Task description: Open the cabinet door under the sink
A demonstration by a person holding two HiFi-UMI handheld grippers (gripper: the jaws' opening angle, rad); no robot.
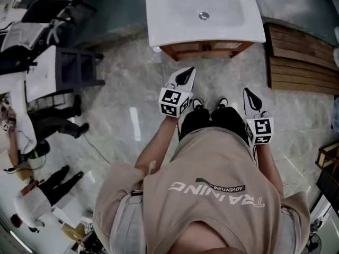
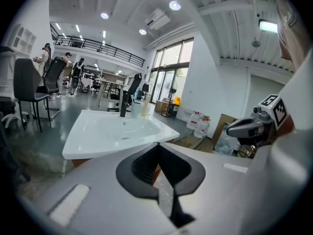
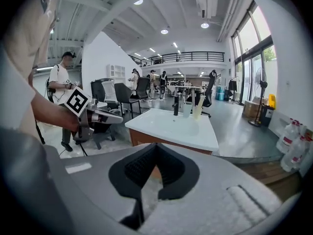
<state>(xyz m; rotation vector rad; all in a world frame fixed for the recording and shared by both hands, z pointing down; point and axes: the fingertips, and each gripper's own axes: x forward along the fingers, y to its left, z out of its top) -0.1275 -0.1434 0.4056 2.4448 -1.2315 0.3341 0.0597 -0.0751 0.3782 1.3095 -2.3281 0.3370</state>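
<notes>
— Now, where is the task's object, and how does it look?

— I find the brown wooden cabinet door (image 1: 204, 48) on the front of the low unit beneath the white rectangular ceramic sink (image 1: 159, 25), at the top of my head view. I see it steeply from above, so only a narrow strip of framed panelling shows, and it appears closed. I cannot tell whether it has one leaf or two, or where a handle sits.

— And the tools?

— On the left hand-held gripper (image 1: 185, 74) the jaws are pressed together with nothing between them. The right hand-held gripper (image 1: 249, 94) is likewise closed and empty. Both point towards the unit and are well apart from it, with pale marbled floor (image 1: 132, 89) between.

— How should the door handle?

— I judge it to be a rigid panel that swings lightly on its hinges and is not fragile. Its smooth finish may be slippery under the pads. I would take hold at a handle, or else at the free edge farthest from the hinges. The jaws would have to part first. The pull should follow the door's arc rather than a straight line.
</notes>
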